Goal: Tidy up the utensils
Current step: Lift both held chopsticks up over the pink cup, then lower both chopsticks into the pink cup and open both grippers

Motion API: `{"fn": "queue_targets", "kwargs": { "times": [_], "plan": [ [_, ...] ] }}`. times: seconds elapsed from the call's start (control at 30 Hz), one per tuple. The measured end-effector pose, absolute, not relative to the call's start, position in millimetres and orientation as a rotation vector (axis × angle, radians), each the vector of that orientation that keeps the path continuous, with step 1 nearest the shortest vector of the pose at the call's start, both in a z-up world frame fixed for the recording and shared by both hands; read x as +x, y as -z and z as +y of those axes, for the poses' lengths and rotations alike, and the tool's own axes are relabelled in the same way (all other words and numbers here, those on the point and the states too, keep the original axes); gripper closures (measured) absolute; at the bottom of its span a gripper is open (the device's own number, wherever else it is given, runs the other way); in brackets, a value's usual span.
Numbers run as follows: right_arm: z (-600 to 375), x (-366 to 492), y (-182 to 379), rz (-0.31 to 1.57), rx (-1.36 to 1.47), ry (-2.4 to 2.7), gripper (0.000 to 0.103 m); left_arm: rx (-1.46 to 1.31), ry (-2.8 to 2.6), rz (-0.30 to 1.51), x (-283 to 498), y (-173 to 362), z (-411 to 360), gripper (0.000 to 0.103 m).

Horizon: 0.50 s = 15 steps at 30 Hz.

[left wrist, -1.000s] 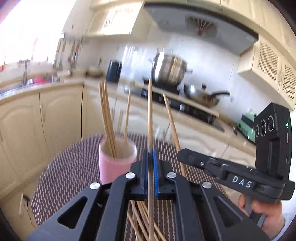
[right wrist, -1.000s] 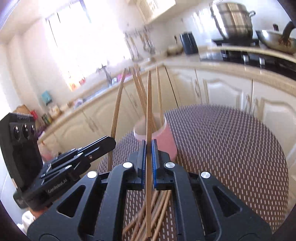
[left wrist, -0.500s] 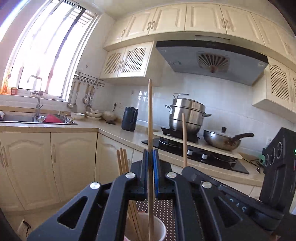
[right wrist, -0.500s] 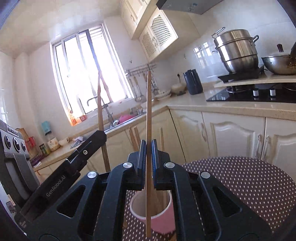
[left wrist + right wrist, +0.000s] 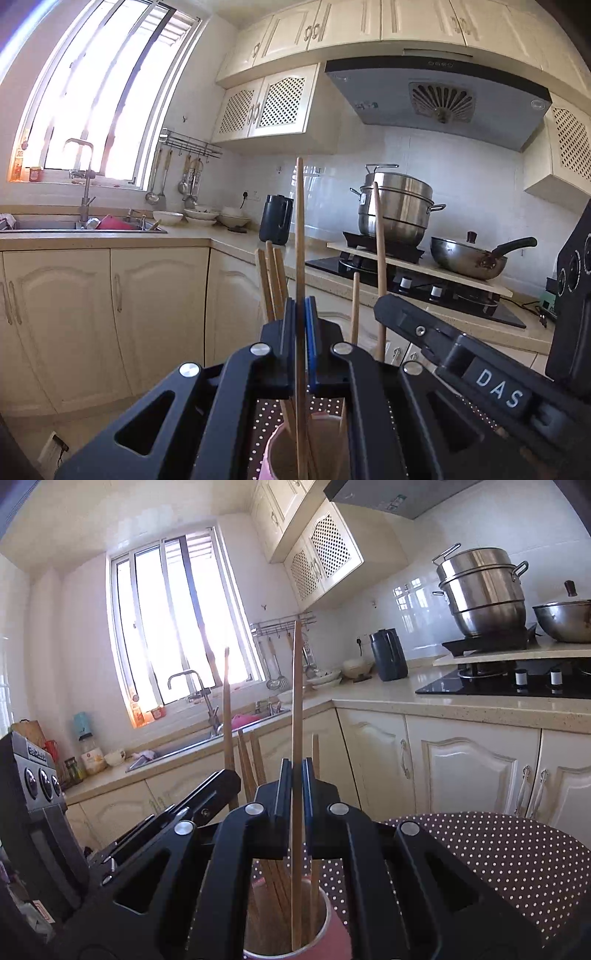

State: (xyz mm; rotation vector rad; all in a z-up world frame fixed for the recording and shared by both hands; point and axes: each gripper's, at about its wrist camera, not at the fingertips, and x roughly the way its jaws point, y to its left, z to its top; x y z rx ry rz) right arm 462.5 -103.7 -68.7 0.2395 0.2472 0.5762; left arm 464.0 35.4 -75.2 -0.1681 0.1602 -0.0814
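Left tool (image 5: 300, 317) clamping 1 chopstick (image 5: 299, 229), right tool (image 5: 293, 775) clamping another chopstick (image 5: 296, 701), above pink cup (image 5: 332, 928)

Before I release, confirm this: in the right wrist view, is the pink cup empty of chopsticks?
No: the pink cup already holds several wooden chopsticks, and the chopstick clamped in the right gripper hangs into it.

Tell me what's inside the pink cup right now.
The pink cup holds several wooden chopsticks standing upright. The right gripper clamps one more chopstick, its lower end inside the rim. The gripper bodies cover the cup's bottom, so an exact count isn't possible.
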Motion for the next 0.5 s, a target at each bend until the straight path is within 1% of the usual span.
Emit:
{"fn": "queue_targets", "kwargs": {
  "times": [0.5],
  "plan": [
    [-113.4,421.6,99.2,0.321,0.141,-0.559,0.097,-0.128,0.105,0.268,430.2,103.6,40.1,0.097]
  ]
}}
